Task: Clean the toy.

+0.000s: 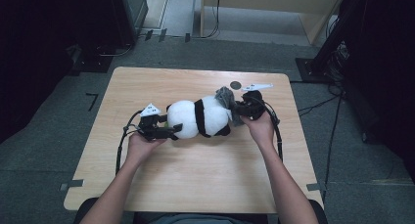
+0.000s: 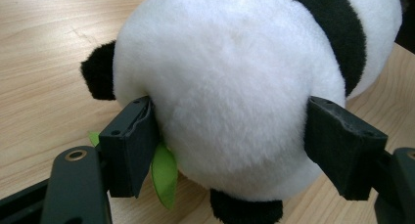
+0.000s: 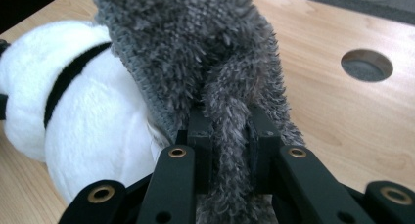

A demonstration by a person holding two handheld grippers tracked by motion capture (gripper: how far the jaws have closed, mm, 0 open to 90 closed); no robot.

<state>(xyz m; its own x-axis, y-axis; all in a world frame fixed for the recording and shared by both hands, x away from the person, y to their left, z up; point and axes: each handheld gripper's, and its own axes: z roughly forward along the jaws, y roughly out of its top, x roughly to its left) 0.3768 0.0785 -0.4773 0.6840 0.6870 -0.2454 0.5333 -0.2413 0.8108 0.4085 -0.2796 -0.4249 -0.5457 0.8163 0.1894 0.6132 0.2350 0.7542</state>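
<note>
While the left gripper (image 1: 165, 129) clamps the white rump of the panda plush (image 1: 198, 117), pads pressed into the fur on both sides and a green leaf tag (image 2: 164, 174) poking out by one jaw, the toy lies on its side mid-table; black band round its middle, black paws tucked under. At the right end the right gripper (image 1: 243, 108) is pinched tight on a fold of grey fuzzy cloth (image 1: 226, 100) bunched at the panda's head end; looks like a small knit garment, hat or scarf, can't tell which. Step in hand, my read: left holds the body steady, right works the grey piece on or off the head; direction unclear. Next move calls for a steady pull along the body axis with the left clamp held firm; otherwise the plush just slides. Surface: light wooden table (image 1: 195, 185), round cable hole (image 1: 236, 85) near the far edge; grey carpet around, dark equipment racks both sides, cables on the floor at right.
</note>
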